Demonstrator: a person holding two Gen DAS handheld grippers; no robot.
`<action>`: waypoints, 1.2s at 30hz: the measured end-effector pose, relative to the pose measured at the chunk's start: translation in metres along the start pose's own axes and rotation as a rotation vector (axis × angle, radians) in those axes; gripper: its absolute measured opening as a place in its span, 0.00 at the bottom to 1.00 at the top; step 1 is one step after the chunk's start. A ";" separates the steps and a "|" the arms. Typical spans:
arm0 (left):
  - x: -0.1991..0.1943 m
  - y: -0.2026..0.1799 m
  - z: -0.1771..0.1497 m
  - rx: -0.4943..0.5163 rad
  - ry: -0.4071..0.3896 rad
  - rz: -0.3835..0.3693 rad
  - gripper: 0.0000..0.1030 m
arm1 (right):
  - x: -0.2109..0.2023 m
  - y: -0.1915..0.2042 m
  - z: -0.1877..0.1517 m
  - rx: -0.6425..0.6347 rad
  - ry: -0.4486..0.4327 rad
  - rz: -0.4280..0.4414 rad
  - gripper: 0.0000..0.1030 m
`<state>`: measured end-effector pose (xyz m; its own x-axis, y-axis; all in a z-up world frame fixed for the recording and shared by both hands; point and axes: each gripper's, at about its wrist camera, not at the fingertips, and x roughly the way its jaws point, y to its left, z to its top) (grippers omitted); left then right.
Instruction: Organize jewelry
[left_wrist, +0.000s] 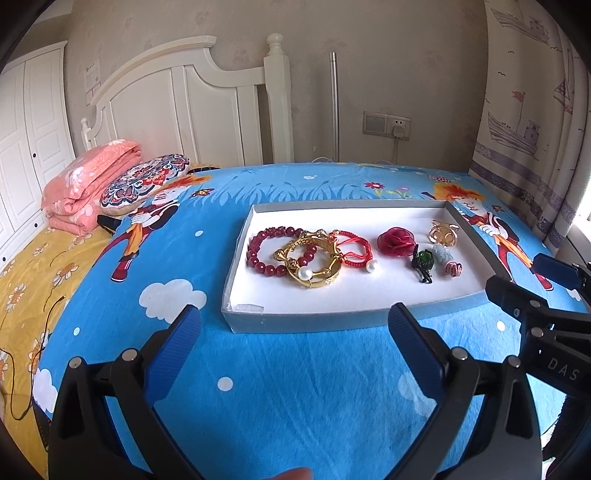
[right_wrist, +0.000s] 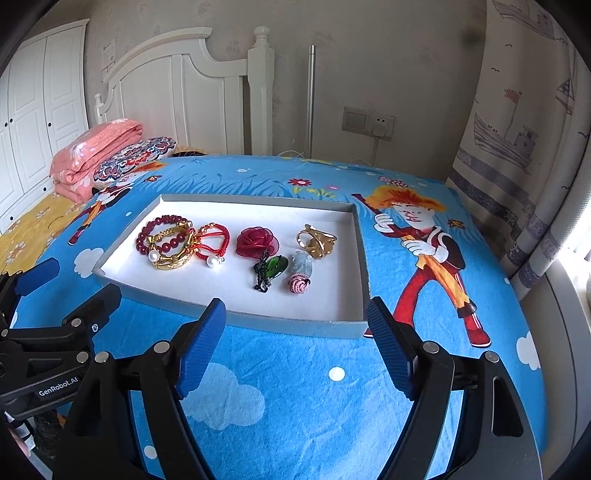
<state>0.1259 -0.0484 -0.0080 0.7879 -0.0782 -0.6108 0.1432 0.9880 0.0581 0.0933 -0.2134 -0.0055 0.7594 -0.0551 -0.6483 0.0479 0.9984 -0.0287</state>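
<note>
A shallow grey tray (left_wrist: 295, 321) with a white floor lies on the blue cartoon bedsheet (left_wrist: 295, 387). At its left a red bead bracelet (left_wrist: 258, 251), a gold bangle (left_wrist: 317, 275) and a red cord bracelet (left_wrist: 354, 247) with pearls overlap. To the right lie a red fabric rose (left_wrist: 395, 240), a gold ring piece (left_wrist: 443, 232), a green pendant (left_wrist: 423, 262) and a pale pendant with a pink knot (left_wrist: 448, 264). My left gripper (left_wrist: 293, 314) hangs open before the tray's front wall. My right gripper (right_wrist: 295, 306) is open and empty at the tray's front right corner (right_wrist: 360, 328).
A folded pink quilt (left_wrist: 88, 181) and a patterned cushion (left_wrist: 147, 181) lie at the far left by the white headboard (left_wrist: 184, 107). A wardrobe (left_wrist: 33, 122) stands left, a curtain (left_wrist: 528, 122) right. The bed's right edge drops off near the curtain.
</note>
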 end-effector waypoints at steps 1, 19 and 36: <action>0.000 0.000 0.000 0.000 -0.001 0.000 0.95 | 0.000 0.000 0.000 0.000 0.000 0.000 0.72; 0.000 -0.002 -0.001 -0.002 0.005 0.000 0.95 | 0.001 0.002 -0.004 0.005 0.004 0.007 0.75; 0.001 0.000 -0.002 -0.011 0.009 0.012 0.95 | 0.001 0.005 -0.007 0.005 0.003 0.014 0.75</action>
<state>0.1255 -0.0481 -0.0097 0.7840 -0.0653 -0.6173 0.1274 0.9902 0.0570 0.0898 -0.2080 -0.0115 0.7582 -0.0413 -0.6507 0.0405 0.9990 -0.0163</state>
